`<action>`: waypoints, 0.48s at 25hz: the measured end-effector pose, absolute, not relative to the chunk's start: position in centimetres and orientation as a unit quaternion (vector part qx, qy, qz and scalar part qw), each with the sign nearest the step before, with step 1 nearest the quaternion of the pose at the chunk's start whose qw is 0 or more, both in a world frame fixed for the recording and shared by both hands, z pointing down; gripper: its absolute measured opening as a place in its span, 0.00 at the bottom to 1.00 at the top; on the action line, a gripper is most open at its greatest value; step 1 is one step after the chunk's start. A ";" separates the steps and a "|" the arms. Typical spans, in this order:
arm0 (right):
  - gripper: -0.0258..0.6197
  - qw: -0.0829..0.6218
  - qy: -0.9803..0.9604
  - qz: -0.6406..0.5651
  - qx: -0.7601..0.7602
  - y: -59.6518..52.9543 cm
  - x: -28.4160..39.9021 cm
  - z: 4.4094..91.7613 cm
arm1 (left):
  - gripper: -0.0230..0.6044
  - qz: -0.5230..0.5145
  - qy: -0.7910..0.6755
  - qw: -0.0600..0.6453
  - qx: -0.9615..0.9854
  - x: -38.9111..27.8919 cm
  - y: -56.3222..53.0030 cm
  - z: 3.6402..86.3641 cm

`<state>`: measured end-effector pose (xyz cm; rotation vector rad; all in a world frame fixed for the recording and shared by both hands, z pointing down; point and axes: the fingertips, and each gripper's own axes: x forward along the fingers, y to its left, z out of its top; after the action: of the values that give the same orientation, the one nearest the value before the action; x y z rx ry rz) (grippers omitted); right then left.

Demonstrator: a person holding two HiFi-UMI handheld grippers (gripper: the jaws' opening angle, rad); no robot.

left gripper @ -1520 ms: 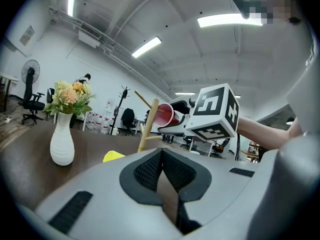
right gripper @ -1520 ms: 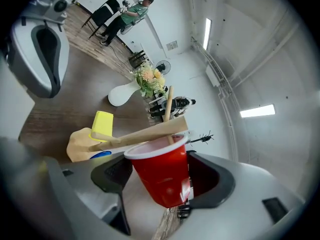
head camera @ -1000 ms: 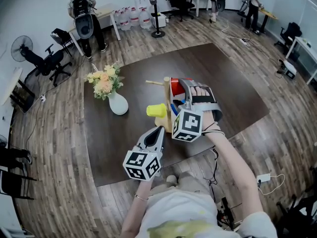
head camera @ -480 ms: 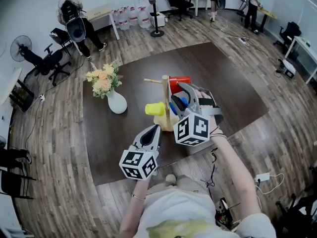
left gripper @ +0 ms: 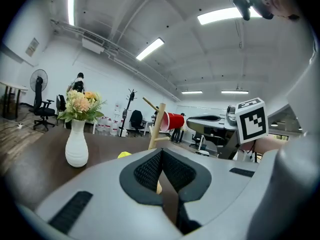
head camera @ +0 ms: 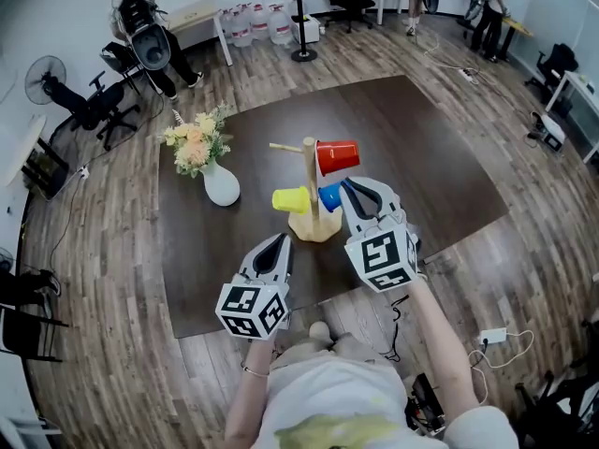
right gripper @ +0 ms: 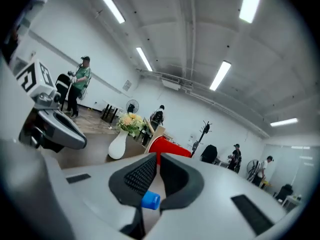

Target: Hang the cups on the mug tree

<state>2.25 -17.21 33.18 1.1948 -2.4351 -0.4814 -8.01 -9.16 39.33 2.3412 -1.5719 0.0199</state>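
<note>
Your right gripper [right gripper: 158, 156] has its two jaws shut tip to tip. They have just been closing, and nothing is pinched between them. Through the little gap under the tips you can see a bit of the small blue plastic cup [right gripper: 150, 200]. In the head view, that gripper's tip sits just beside the blue cup, which hangs low on the right side of the light wooden mug tree [head camera: 310, 187]. The shiny red plastic cup [head camera: 337, 157] hangs up high on the same side, lying sideways next to the top of the post. The bright yellow plastic cup [head camera: 290, 199] hangs low on the left side. Your left gripper [left gripper: 161, 152] is closed too, with nothing in it. It hovers near the table's front edge, apart from the tree and pointing at it. The tree stands in the middle of the dark brown table [head camera: 430, 176]. A white vase [head camera: 222, 187] with yellow and peach flowers [head camera: 195, 143] stands to the tree's left, well apart from it.
</note>
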 end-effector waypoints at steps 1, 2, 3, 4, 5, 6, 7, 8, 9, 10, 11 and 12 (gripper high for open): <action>0.09 0.180 -0.875 -0.150 0.425 -17.0 2.6 33.5 | 0.07 0.007 -0.553 0.160 0.818 -8.0 -9.1 39.3; 0.09 0.169 -0.880 -0.131 0.424 -16.7 2.9 33.9 | 0.07 0.007 -0.555 0.160 0.816 -8.0 -9.0 39.3; 0.09 0.161 -0.884 -0.115 0.423 -16.5 3.1 34.2 | 0.07 0.007 -0.557 0.160 0.815 -8.0 -8.9 39.2; 0.08 0.152 -0.887 -0.101 0.424 -16.3 3.4 34.5 | 0.07 0.007 -0.558 0.160 0.814 -7.9 -8.9 39.2; 0.08 0.142 -0.890 -0.086 0.424 -16.1 3.7 34.8 | 0.07 0.007 -0.559 0.160 0.814 -7.8 -8.8 39.2; 0.08 0.132 -0.894 -0.070 0.423 -16.0 4.0 35.0 | 0.07 0.008 -0.560 0.160 0.813 -7.8 -8.8 39.2; 0.08 0.119 -0.897 -0.052 0.422 -15.9 4.4 35.3 | 0.07 0.009 -0.561 0.159 0.812 -7.7 -8.7 39.1; 0.07 0.105 -0.901 -0.032 0.420 -15.7 4.8 35.5 | 0.07 0.010 -0.562 0.158 0.812 -7.6 -8.7 39.1; 0.07 0.090 -0.904 -0.010 0.418 -15.6 5.2 35.8 | 0.07 0.011 -0.564 0.156 0.811 -7.6 -8.6 39.1; 0.07 0.076 -0.906 0.011 0.416 -15.4 5.6 36.2 | 0.07 0.011 -0.566 0.155 0.810 -7.6 -8.6 39.0; 0.07 0.065 -0.906 0.031 0.416 -15.2 6.1 36.6 | 0.07 0.012 -0.567 0.154 0.809 -7.6 -8.6 39.0; 0.07 0.056 -0.906 0.048 0.418 -15.1 6.5 37.0 | 0.07 0.012 -0.569 0.152 0.808 -7.6 -8.5 38.9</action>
<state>6.51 -15.06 37.03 1.2671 -2.7473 0.1468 -7.56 -8.53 38.91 2.3178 -1.6330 0.0339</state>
